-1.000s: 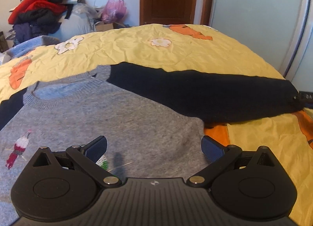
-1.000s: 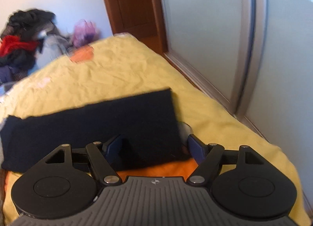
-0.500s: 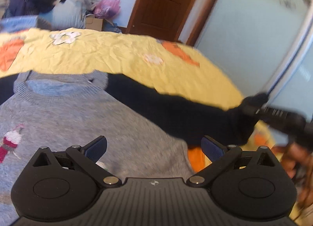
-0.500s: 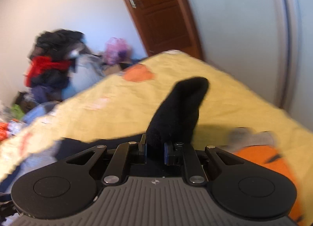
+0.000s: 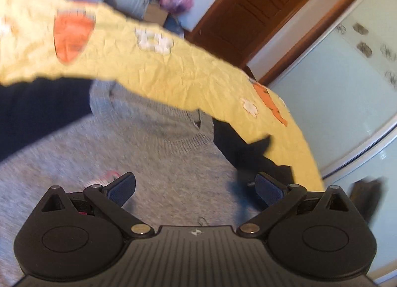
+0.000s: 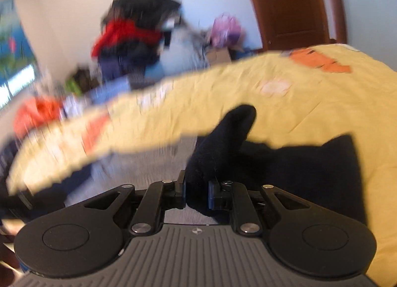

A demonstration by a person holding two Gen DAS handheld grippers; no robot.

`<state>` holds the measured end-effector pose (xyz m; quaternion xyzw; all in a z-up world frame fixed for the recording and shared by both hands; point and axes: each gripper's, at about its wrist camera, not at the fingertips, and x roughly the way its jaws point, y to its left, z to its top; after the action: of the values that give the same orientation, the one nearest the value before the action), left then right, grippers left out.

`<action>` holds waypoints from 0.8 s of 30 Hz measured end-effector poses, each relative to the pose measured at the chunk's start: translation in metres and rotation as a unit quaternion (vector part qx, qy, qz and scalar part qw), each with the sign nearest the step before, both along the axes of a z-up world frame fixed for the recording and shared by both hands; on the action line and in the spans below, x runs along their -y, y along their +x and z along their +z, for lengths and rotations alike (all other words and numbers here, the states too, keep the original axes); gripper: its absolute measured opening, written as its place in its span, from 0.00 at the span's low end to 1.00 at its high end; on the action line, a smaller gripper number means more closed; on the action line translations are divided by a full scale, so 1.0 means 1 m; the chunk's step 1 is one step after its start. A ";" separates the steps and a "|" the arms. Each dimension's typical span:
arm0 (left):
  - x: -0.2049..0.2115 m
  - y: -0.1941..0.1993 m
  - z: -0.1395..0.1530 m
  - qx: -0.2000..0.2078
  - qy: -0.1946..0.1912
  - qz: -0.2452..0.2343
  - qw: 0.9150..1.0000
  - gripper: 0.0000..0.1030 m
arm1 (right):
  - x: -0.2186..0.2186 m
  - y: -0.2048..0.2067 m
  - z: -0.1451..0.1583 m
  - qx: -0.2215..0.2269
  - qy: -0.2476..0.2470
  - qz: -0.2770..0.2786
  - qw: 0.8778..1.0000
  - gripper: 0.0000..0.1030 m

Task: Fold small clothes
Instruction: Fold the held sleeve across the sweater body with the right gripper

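A grey knit sweater (image 5: 139,153) with dark navy sleeves lies flat on a yellow bedspread (image 5: 173,68). My left gripper (image 5: 194,189) is open and empty, hovering low over the sweater's chest below the collar. My right gripper (image 6: 197,192) is shut on the end of the right navy sleeve (image 6: 223,135), whose cuff sticks up past the fingers. The rest of that sleeve (image 6: 310,170) lies folded on the bed to the right. The sleeve also shows in the left wrist view (image 5: 238,148). The other navy sleeve (image 5: 37,108) lies at the left.
A heap of clothes (image 6: 134,31) is piled against the far wall. A brown door (image 5: 250,11) and pale wardrobe panels (image 5: 347,103) stand beyond the bed's right edge. Both views are motion-blurred.
My right gripper has closed on the sleeve end and carried it left over the sweater. My left gripper has tilted and swung left, staying open.
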<state>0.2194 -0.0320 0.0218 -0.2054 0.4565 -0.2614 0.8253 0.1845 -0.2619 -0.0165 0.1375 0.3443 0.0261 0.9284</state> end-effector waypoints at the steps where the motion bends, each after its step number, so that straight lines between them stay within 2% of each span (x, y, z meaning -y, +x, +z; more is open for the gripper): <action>1: 0.003 0.007 -0.004 -0.021 -0.005 -0.013 1.000 1.00 | -0.006 0.000 -0.006 -0.006 -0.010 0.000 1.000 0.40; 3: 0.012 0.016 -0.012 -0.047 -0.019 -0.035 0.998 1.00 | -0.011 -0.011 -0.007 0.007 -0.005 0.013 1.000 0.45; 4: 0.018 0.020 -0.016 -0.053 -0.031 -0.051 0.997 1.00 | -0.010 -0.019 -0.005 0.010 0.004 0.020 1.000 0.56; 6: 0.030 0.033 -0.022 -0.075 -0.035 -0.056 0.995 1.00 | -0.006 -0.033 0.001 0.019 0.017 0.025 0.999 0.70; 11: 0.059 0.067 -0.034 -0.105 -0.058 -0.075 0.990 1.00 | 0.007 -0.063 0.015 0.046 -0.036 0.012 0.998 0.69; 14: 0.076 0.085 -0.046 -0.142 -0.077 -0.088 0.983 1.00 | 0.009 -0.073 0.017 0.047 -0.062 0.014 0.997 0.69; 17: 0.086 0.101 -0.055 -0.169 -0.092 -0.088 0.977 1.00 | 0.010 -0.084 0.018 0.058 -0.065 0.019 0.996 0.69; 20: 0.093 0.115 -0.070 -0.203 -0.117 -0.086 0.968 1.00 | 0.001 -0.074 0.014 0.055 -0.079 0.032 0.995 0.68; 21: 0.093 0.117 -0.073 -0.210 -0.131 -0.087 0.965 1.00 | -0.004 -0.066 0.011 0.051 -0.089 0.033 0.994 0.65; 24: 0.091 0.128 -0.080 -0.241 -0.158 -0.087 0.954 1.00 | -0.026 -0.042 0.001 0.028 -0.122 0.046 0.991 0.44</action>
<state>0.3474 -0.1234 -0.0578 -0.3493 0.6111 -0.3438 0.6216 0.1426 -0.2355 -0.0157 0.0066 0.3243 0.0307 0.9454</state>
